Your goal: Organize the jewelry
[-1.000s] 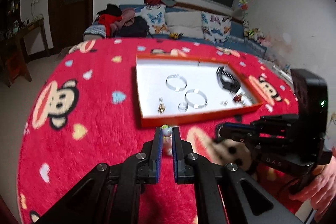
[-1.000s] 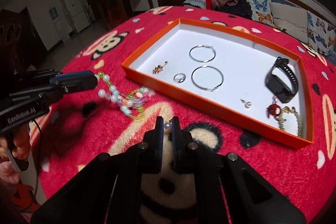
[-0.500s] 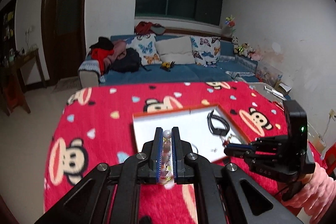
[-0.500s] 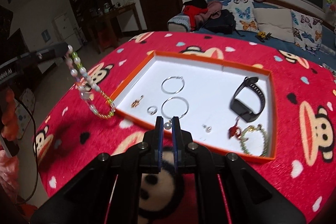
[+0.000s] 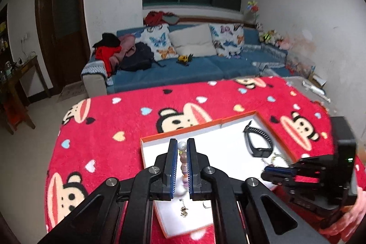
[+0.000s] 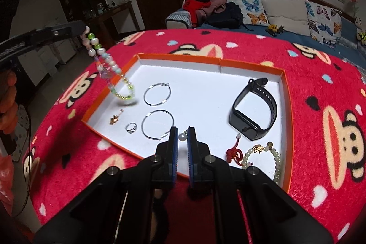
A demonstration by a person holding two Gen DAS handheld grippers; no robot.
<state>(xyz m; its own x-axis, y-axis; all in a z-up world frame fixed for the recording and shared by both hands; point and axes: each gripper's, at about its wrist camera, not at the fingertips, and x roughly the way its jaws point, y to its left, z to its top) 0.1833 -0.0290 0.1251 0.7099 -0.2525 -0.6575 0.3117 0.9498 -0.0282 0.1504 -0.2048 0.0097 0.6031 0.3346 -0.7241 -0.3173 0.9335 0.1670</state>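
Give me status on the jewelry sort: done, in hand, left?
Done: hoops, ring, watch and green bracelet lie in the orange tray. In hand: left gripper dangles the bead bracelet over the tray; right gripper pinches a pearl earring. Left: set both down.

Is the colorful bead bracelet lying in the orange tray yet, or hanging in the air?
Hanging. The bead bracelet dangles from the shut left tongs over the tray's left corner, casting a shadow on the white floor below.
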